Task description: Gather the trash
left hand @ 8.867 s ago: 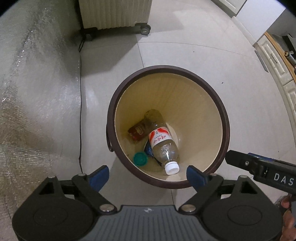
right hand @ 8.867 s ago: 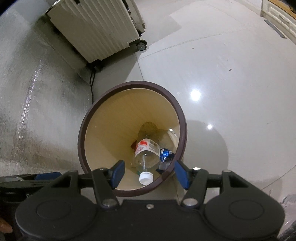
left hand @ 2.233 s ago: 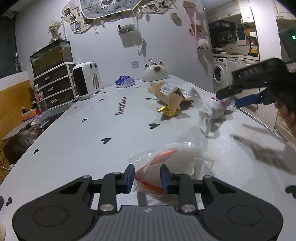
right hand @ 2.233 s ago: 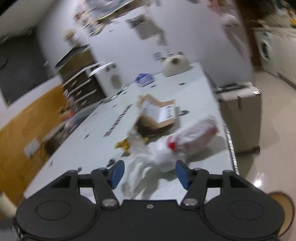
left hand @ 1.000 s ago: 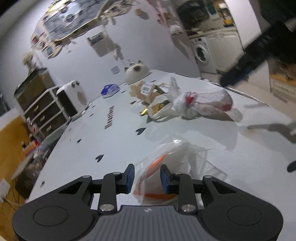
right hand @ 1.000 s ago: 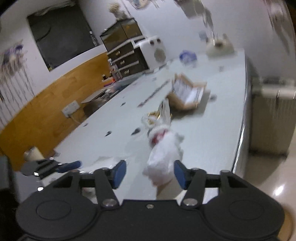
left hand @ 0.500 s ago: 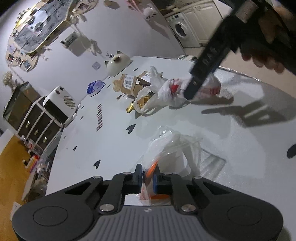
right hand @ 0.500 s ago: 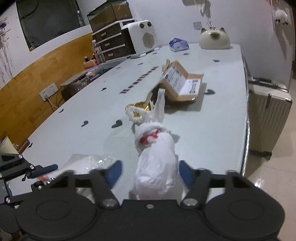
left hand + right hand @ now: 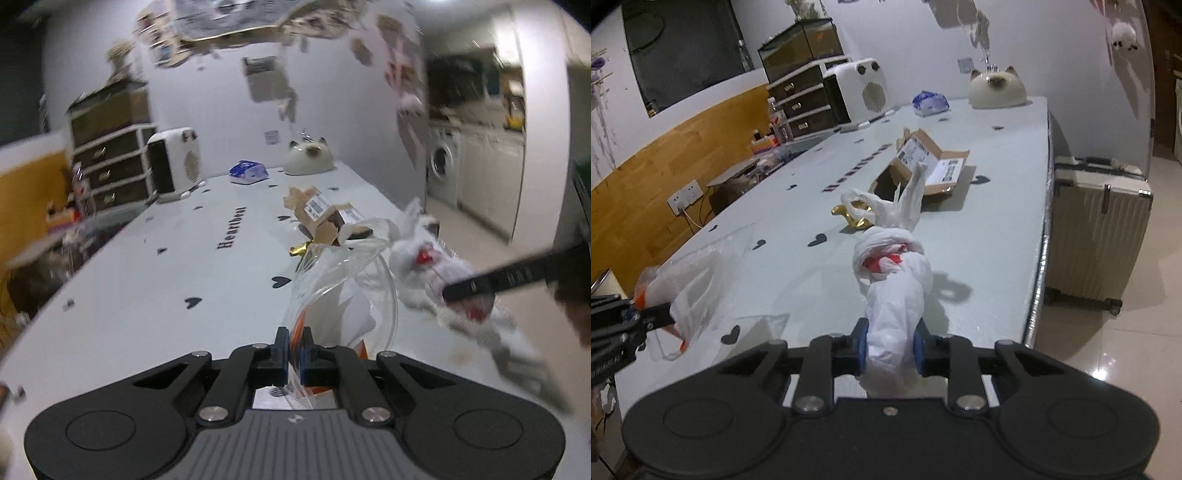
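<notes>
Reading "Heartbeat" lettering (image 9: 232, 228) on table (image 9: 155, 295), box's label (image 9: 915, 152) illegible

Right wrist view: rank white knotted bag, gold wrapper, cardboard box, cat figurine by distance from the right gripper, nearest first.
1. White knotted bag: between the right gripper's pads, which have just been closing on it.
2. Gold wrapper: mid-table, just past the bag's handles, slightly left.
3. Cardboard box: behind the wrapper, open.
4. Cat figurine: far end, by the wall.

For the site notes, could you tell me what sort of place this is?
Probably a lived-in home: a washing machine in a kitchen-like nook, a suitcase beside the long table, a cat-shaped ornament.
</notes>
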The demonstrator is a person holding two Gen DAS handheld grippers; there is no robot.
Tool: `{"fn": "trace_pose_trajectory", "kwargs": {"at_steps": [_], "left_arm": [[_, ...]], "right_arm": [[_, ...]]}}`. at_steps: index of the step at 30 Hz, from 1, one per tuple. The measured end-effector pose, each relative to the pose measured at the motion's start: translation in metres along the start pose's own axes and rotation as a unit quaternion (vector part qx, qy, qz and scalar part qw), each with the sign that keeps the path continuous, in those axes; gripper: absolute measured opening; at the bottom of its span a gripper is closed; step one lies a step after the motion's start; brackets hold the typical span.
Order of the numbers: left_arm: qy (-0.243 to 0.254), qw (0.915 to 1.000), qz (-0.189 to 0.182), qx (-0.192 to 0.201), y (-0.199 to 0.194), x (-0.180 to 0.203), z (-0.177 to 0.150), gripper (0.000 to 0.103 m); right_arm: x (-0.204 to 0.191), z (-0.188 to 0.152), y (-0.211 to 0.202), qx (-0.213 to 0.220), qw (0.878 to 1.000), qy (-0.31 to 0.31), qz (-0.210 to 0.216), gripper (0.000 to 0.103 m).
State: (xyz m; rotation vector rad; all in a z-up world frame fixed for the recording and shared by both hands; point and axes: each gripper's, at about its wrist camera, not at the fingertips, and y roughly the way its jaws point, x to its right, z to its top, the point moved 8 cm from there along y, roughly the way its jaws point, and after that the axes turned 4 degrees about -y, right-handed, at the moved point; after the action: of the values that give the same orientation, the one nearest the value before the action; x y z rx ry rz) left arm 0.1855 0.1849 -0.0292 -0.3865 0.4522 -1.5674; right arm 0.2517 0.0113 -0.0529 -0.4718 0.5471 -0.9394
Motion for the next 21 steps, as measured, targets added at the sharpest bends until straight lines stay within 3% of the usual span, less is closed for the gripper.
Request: {"fn": "trace_pose_trajectory", "kwargs": {"at_steps": [6,13,21], "left_arm": [[-0.061,0.9980,0.005,0.015,-0.016,0.011,0.005,0.005],[-0.090,0.9954,0.012,0.030,-0.035,0.028,0.008,0.005],[-0.078,0.9957,-0.007,0.051,-0.056,0.065,0.012,0.005]], "right_arm": [[-0.005,-0.005,-0.031,0.031,0.998,-0.036,-0.040,0.024],[-0.006,-0.011,-0.067,0.062,0.996,-0.032,-0.056,0.023],[-0.004,-0.021,-0.113,0.094,0.992,-0.031,-0.073,0.023]]}}
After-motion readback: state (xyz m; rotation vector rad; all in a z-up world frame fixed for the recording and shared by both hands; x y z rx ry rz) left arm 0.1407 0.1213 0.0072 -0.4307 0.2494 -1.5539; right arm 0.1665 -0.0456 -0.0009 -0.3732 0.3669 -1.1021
